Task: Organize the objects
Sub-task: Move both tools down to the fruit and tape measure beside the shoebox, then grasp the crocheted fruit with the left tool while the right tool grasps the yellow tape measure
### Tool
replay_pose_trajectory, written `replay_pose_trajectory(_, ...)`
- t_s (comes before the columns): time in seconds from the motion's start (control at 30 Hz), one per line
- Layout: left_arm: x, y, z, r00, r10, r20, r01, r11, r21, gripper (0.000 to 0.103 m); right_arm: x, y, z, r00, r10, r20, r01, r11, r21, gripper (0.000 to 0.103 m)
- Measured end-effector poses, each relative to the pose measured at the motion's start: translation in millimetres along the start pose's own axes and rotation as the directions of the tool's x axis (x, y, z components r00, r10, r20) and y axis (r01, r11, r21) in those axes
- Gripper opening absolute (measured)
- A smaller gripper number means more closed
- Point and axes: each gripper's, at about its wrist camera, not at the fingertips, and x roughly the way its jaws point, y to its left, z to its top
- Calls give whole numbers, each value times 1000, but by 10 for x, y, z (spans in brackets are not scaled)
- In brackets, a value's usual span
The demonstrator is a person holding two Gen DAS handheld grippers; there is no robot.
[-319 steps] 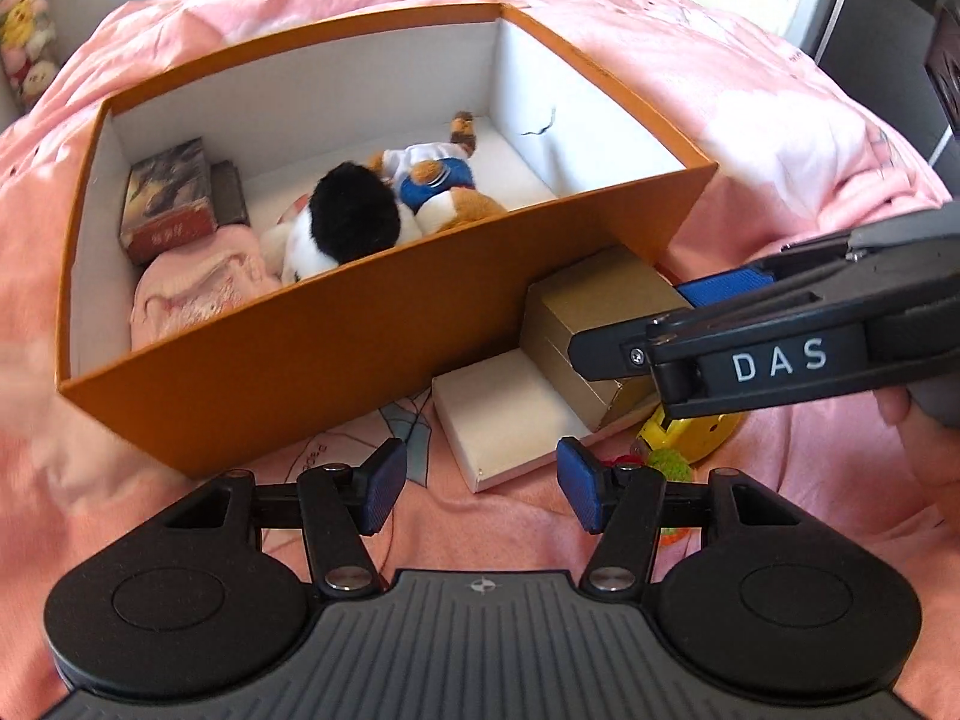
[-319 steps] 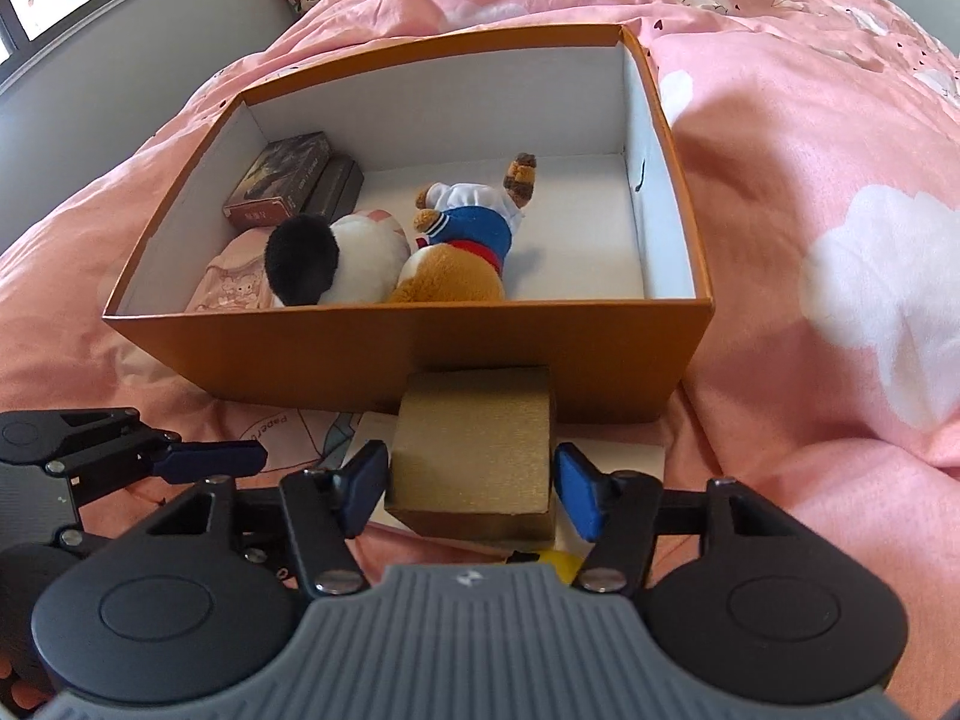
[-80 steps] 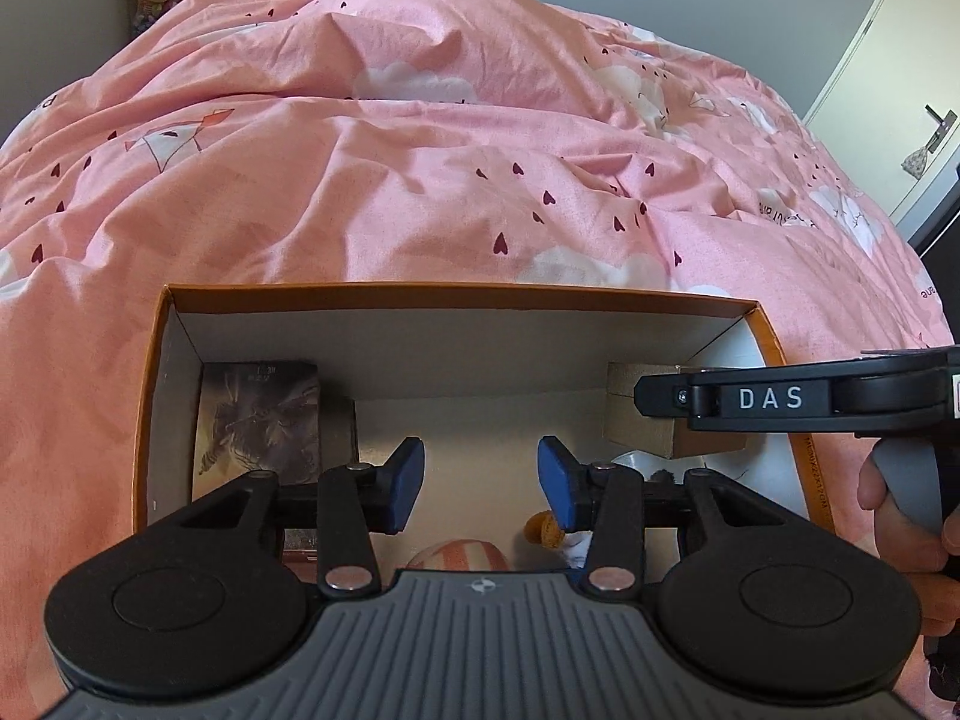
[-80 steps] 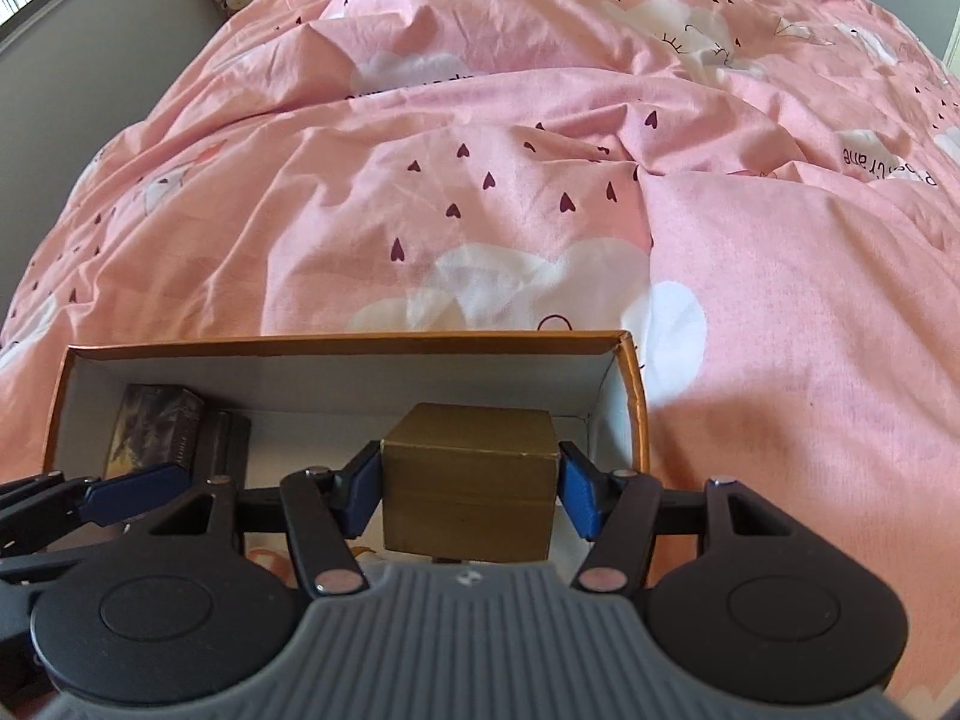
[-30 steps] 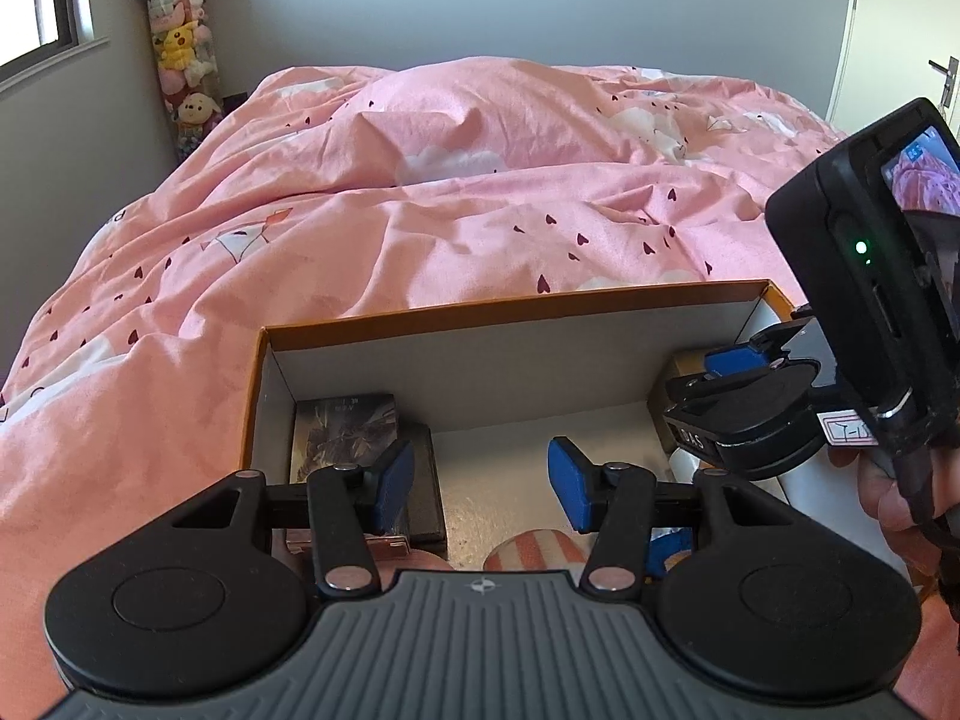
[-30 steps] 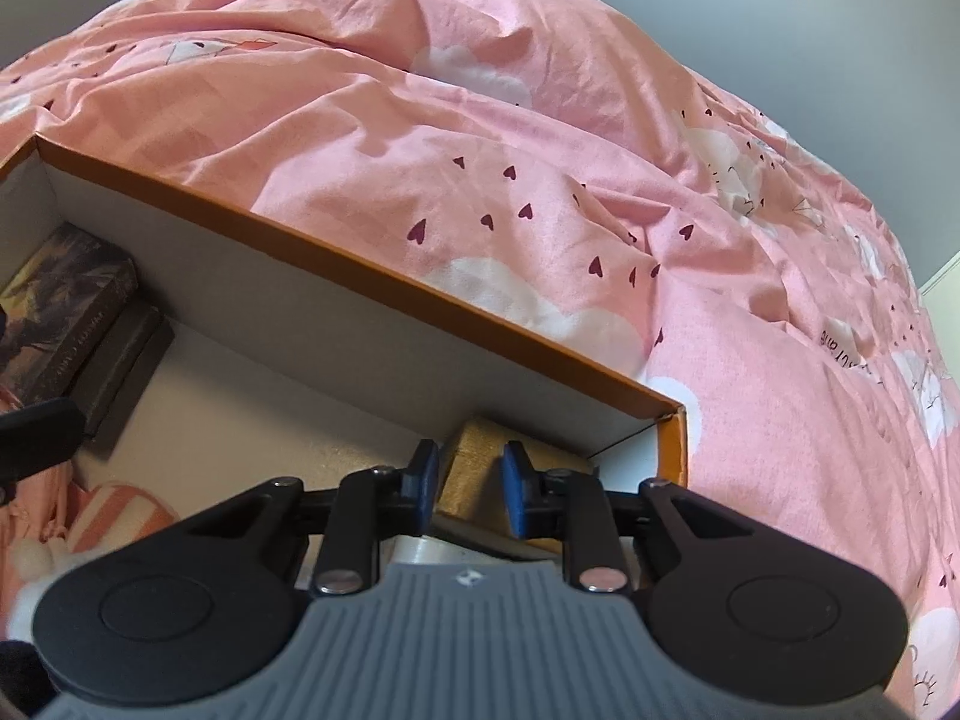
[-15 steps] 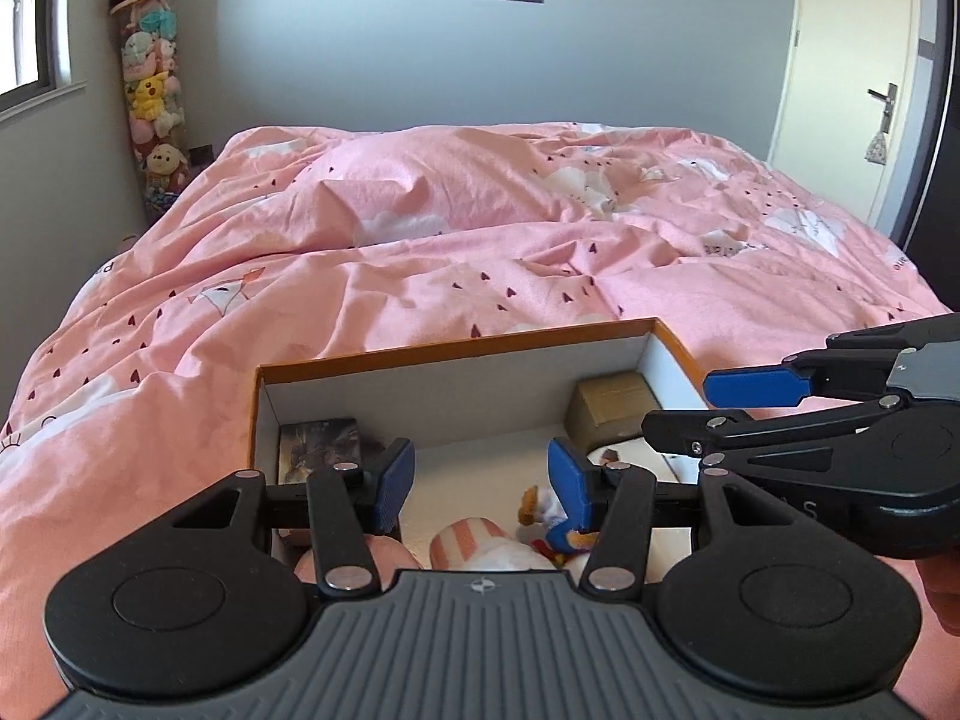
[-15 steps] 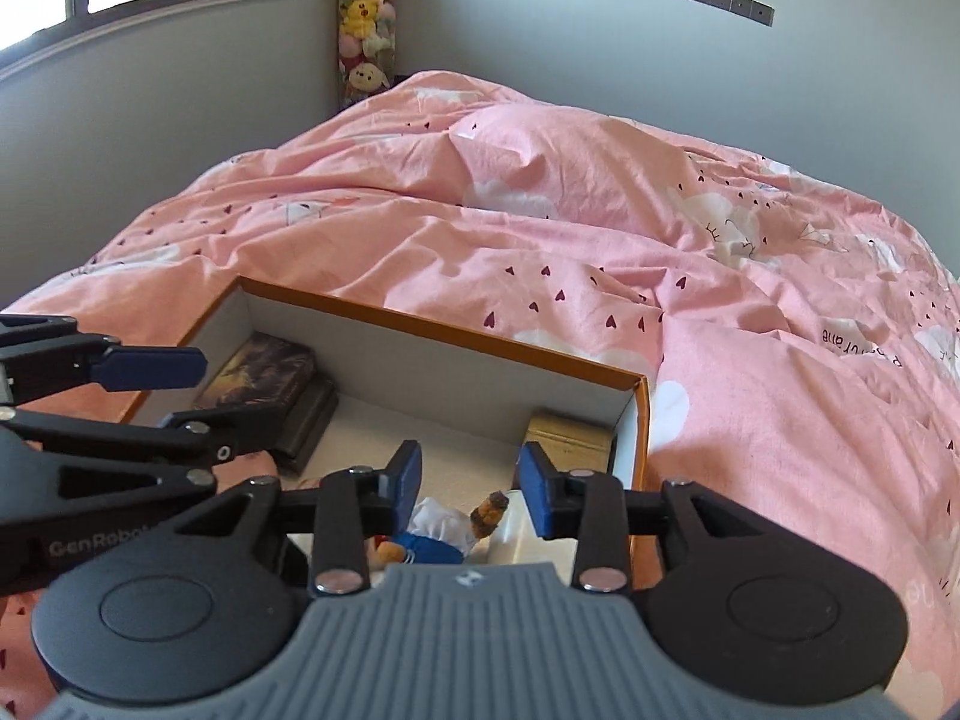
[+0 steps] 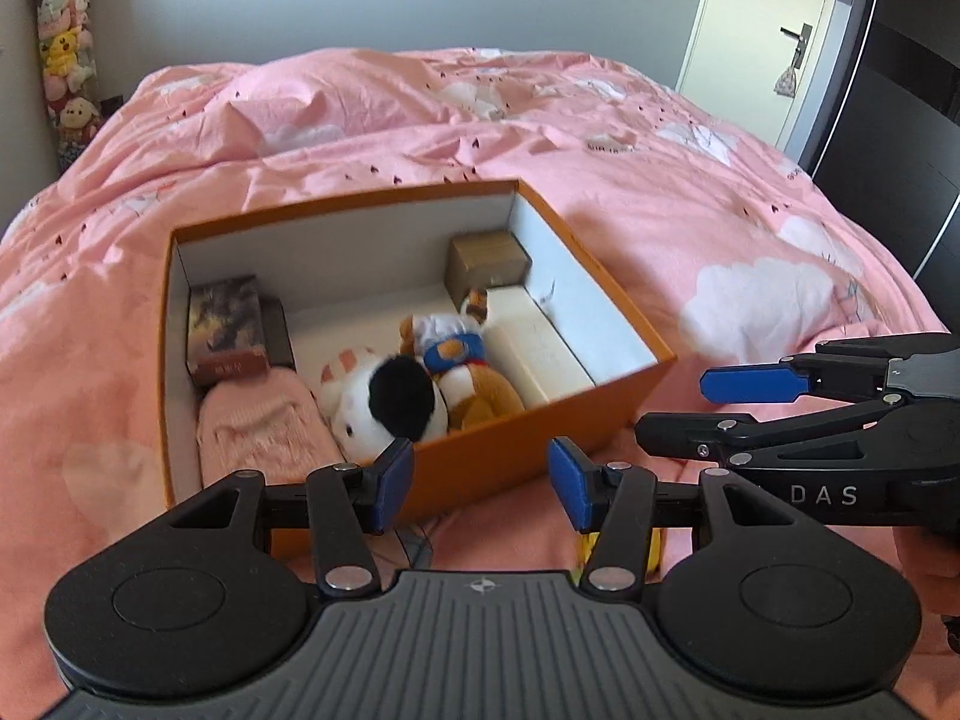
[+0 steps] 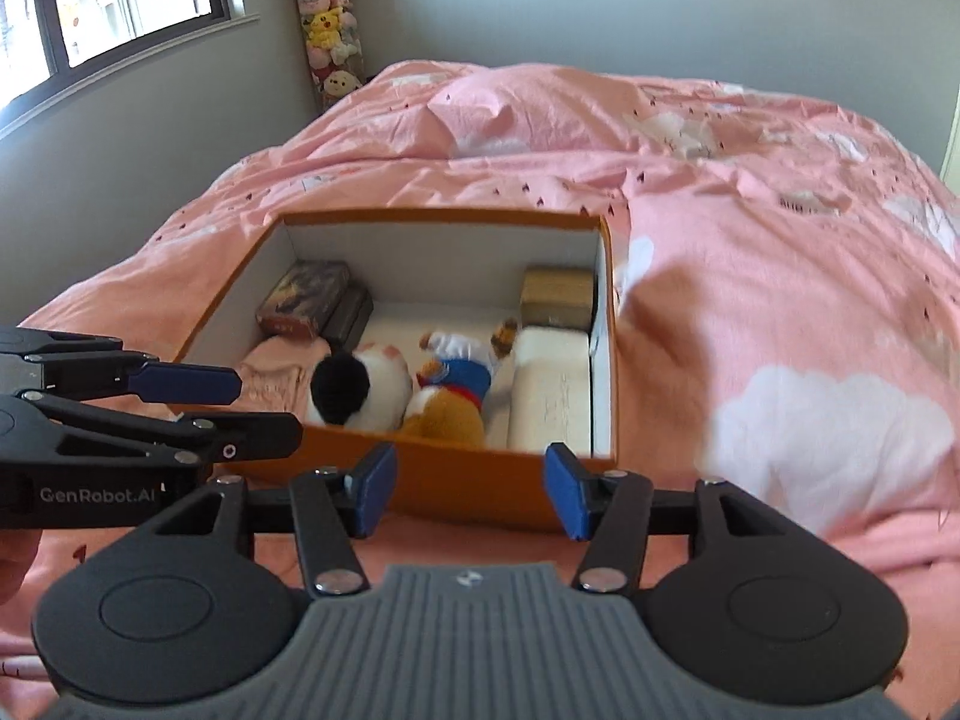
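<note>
An orange box (image 9: 516, 450) (image 10: 474, 486) sits on the pink bed. Inside, a gold carton (image 9: 487, 263) (image 10: 558, 295) stands in the far right corner with a white box (image 9: 534, 348) (image 10: 547, 390) in front of it. Plush toys (image 9: 414, 384) (image 10: 396, 387), a pink cloth (image 9: 258, 429) and a dark book box (image 9: 225, 324) (image 10: 303, 299) fill the rest. My left gripper (image 9: 482, 487) hangs open and empty before the box's near wall. My right gripper (image 10: 469, 490) is also pulled back there, its jaws opening with nothing between them. A yellow toy (image 9: 654, 546) lies partly hidden behind the left gripper's finger.
The pink duvet (image 10: 750, 228) spreads all around the box. A column of plush toys (image 10: 327, 18) stands in the far corner by the window (image 10: 108, 6). A door (image 9: 762, 42) and dark wardrobe (image 9: 888, 120) are at the right.
Both grippers have drawn back from the box, so its whole inside now shows. The right gripper's jaws, shut a second ago near the gold carton, have spread apart.
</note>
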Motion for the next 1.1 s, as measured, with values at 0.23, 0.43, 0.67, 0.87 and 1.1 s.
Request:
replay_pose_trajectory(0.23, 250, -173, -382, 990, -50, -130, 56, 998, 43, 61, 229, -144, -508, 989, -54, -140, 60, 997, 39, 47)
replay_pose_trajectory(0.43, 575, -216, -542, 959, -125, -255, 103, 990, -98, 60, 382, -293, -654, 978, -53, -204, 75, 992, 100, 42)
replay_pose_trajectory(0.67, 776, -189, -606, 940, -156, -303, 90, 971, -220, 60, 486, -345, -712, 973, -43, -228, 72, 990, 117, 40)
replay_pose_trajectory(0.87, 942, -106, -630, 919, -218, -328, 111, 943, -315, 58, 534, -386, -713, 971, -41, -237, 73, 989, 129, 35)
replay_pose_trajectory(1.1, 1014, -90, -670, 908, -254, -334, 133, 929, -344, 47, 601, -405, -712, 967, -28, -255, 64, 989, 133, 35)
